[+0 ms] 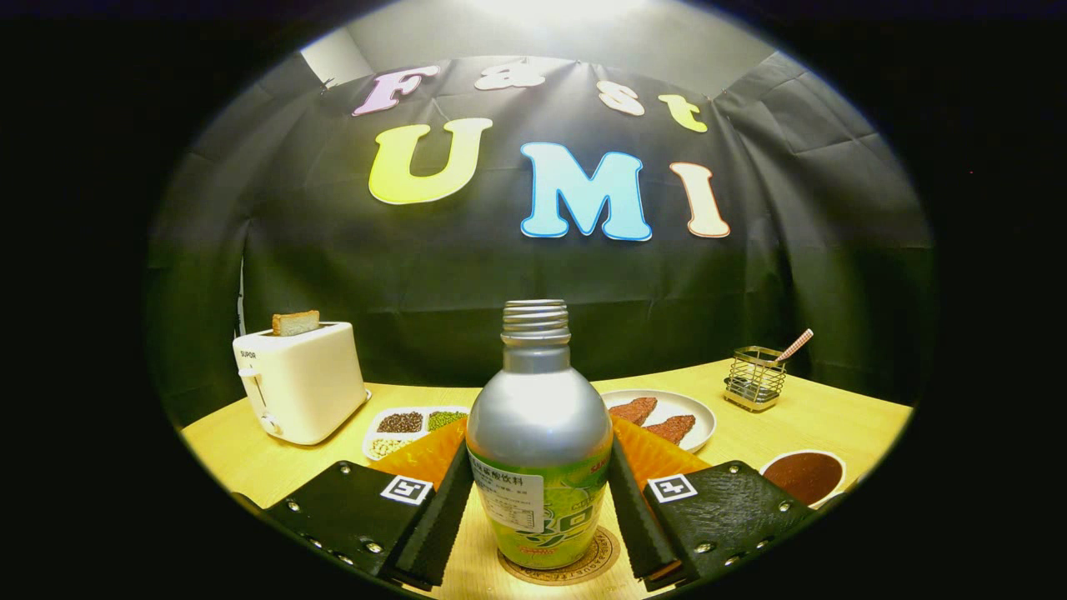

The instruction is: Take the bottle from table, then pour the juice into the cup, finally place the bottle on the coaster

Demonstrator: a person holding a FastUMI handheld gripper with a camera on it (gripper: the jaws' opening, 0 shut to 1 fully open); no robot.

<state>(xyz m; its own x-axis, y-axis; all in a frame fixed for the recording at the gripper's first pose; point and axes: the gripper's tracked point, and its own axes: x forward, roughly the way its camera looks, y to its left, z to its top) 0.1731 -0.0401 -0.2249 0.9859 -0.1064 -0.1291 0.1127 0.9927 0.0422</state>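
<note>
Bottle: the silver bottle (538, 433) with a green label stands upright between my two fingers, its threaded neck uncapped and rising well above them.
Coaster: the round coaster (560, 565) lies on the table directly under the bottle, its rim showing around the bottle's base.
Grip: my gripper (540, 508) has one finger at each flank of the bottle; the pads (440, 517) sit right against its sides, though I cannot tell whether they press or merely touch.
Cup: a cup (805, 475) holding dark liquid sits to the right of my right-hand finger, near it.
Orange piece: an orange ribbed thing (658, 454) shows behind the bottle on both sides; I cannot tell what it is.
Plate: a white plate (696, 412) with two reddish-brown slices lies beyond the bottle, to the right.
Tray: a divided tray (392, 432) of beans and grains lies beyond my left-hand finger.
Toaster: a white toaster (298, 383) with a slice of bread in its slot stands beyond the tray, to the left.
Wire basket: a small wire basket (755, 379) with a striped straw stands far right, well apart from the bottle.
Table: the wooden table (250, 458) carries all of it.
</note>
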